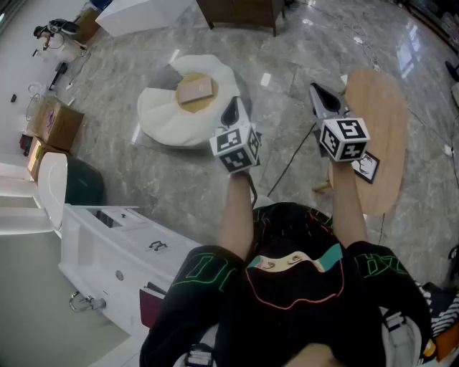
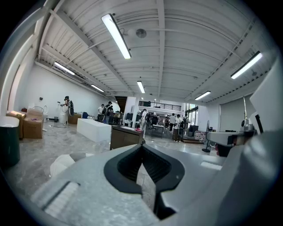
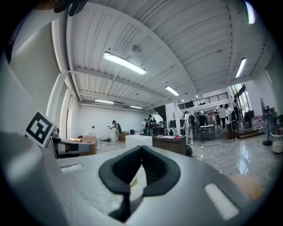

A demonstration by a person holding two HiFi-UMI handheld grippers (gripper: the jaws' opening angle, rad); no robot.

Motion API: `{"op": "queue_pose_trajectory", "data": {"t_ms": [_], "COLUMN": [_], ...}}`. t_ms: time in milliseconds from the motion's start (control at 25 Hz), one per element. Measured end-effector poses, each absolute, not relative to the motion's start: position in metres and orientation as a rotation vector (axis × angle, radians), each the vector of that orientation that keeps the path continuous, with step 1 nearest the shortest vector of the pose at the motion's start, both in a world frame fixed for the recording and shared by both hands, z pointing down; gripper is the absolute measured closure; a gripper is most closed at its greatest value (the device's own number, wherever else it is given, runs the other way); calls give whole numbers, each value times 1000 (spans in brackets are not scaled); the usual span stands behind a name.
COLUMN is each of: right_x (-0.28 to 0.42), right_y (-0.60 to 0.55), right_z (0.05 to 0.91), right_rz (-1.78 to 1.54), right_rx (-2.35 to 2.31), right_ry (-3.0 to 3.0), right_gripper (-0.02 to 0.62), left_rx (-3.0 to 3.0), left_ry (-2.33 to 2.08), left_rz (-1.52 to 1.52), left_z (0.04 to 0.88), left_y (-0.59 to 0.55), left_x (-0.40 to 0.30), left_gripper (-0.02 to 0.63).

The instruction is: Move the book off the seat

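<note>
A tan book (image 1: pixel 196 89) lies flat on top of a white beanbag seat (image 1: pixel 165 115) on the marble floor, ahead and left in the head view. My left gripper (image 1: pixel 231 109) is held up just right of the seat, jaws shut and empty, and it does not touch the book. My right gripper (image 1: pixel 320 94) is raised beside the round wooden table (image 1: pixel 380 143), also shut with nothing in it. In the left gripper view the shut jaws (image 2: pixel 142 149) point across the hall, with the seat (image 2: pixel 59 164) low on the left. The right gripper view shows shut jaws (image 3: pixel 140 150) and the table's edge (image 3: pixel 247 185).
A white cabinet (image 1: pixel 107 251) stands close at my lower left, with a dark green bin (image 1: pixel 82 183) and cardboard boxes (image 1: pixel 57 122) beyond it. A thin cable (image 1: pixel 290 161) runs over the floor between seat and table. A brown desk (image 1: pixel 240 11) and several people (image 2: pixel 146 119) are far off.
</note>
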State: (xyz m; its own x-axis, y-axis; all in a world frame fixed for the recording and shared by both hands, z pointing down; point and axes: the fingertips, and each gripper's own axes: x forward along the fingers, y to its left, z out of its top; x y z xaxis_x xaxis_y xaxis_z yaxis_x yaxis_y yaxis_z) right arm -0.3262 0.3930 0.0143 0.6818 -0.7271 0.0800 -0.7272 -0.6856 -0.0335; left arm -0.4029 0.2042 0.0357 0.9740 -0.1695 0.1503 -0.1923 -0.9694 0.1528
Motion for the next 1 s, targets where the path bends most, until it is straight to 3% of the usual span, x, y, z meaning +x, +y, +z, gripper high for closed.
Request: {"op": "queue_pose_trajectory", "data": {"t_ms": [680, 1000], "right_x": [-296, -238], "right_y": [365, 306], "right_z": [43, 70], "right_rz": [177, 301], "right_rx": [2958, 2937], "right_ry": [-1224, -1306], "right_gripper": [592, 592], "left_rx": [2883, 2831], "left_ry": [-464, -476], "left_rz": [271, 344], "left_z": [68, 101], "left_y": [145, 97], "left_x": [-420, -360], "left_gripper": [595, 595]}}
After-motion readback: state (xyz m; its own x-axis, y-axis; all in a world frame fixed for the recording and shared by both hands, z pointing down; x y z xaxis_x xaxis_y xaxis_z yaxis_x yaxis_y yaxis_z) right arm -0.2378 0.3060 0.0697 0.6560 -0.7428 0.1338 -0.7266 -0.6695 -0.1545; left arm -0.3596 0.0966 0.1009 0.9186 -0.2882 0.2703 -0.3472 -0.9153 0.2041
